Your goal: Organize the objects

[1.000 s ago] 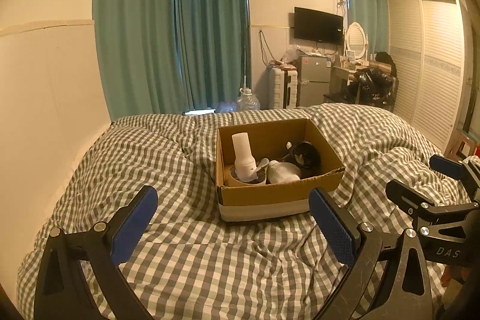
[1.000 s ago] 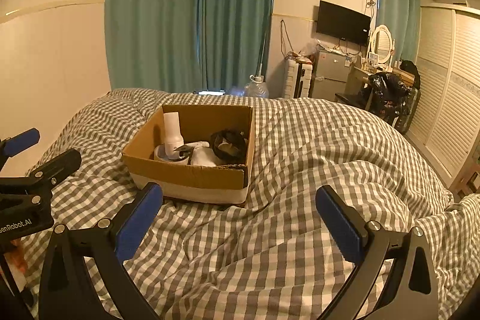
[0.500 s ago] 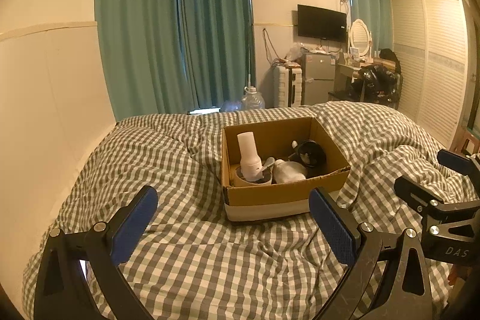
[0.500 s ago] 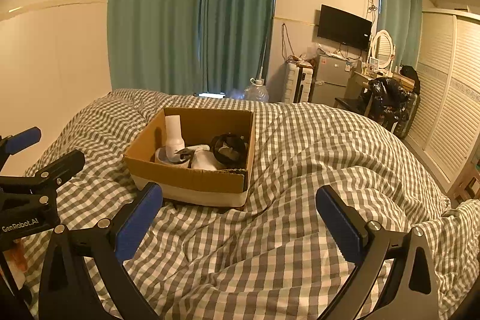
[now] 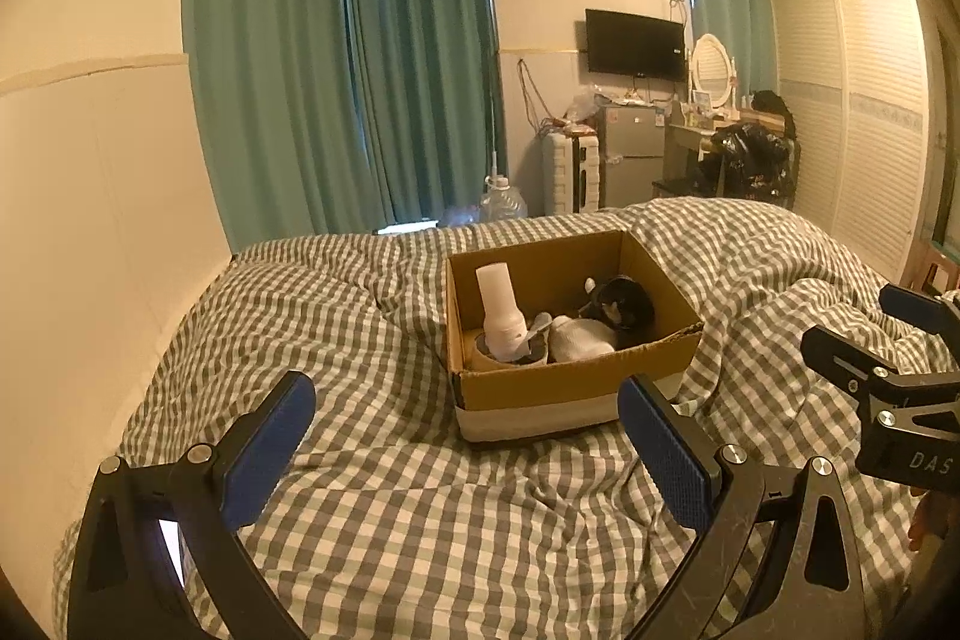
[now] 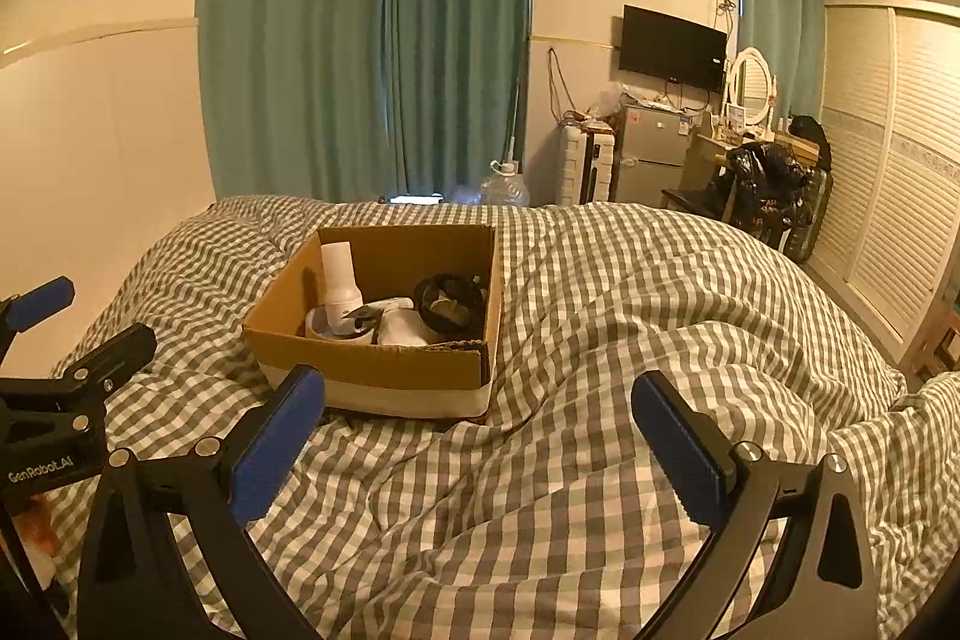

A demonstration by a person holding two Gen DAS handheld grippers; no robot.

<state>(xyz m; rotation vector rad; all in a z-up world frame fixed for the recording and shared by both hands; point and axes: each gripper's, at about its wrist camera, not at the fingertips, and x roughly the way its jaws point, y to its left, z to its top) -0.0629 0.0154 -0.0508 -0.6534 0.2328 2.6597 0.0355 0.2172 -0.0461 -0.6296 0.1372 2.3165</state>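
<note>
Your left gripper [image 5: 465, 436] and right gripper [image 6: 477, 427] gape wide, empty, above checked bedding [image 6: 600, 340]; the cardboard box [image 5: 570, 382] ahead holds a white bottle [image 5: 501, 313].

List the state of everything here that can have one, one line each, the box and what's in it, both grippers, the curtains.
cardboard box: open, on the bed
white bottle: upright in the box
black round item: lying in the box
left gripper: open, empty
right gripper: open, empty
curtains: drawn shut
TV: off

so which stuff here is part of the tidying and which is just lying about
Job:
cardboard box
white bottle
tape roll
black round item
both open claws

Lying about:
water jug
mini fridge
TV
</note>
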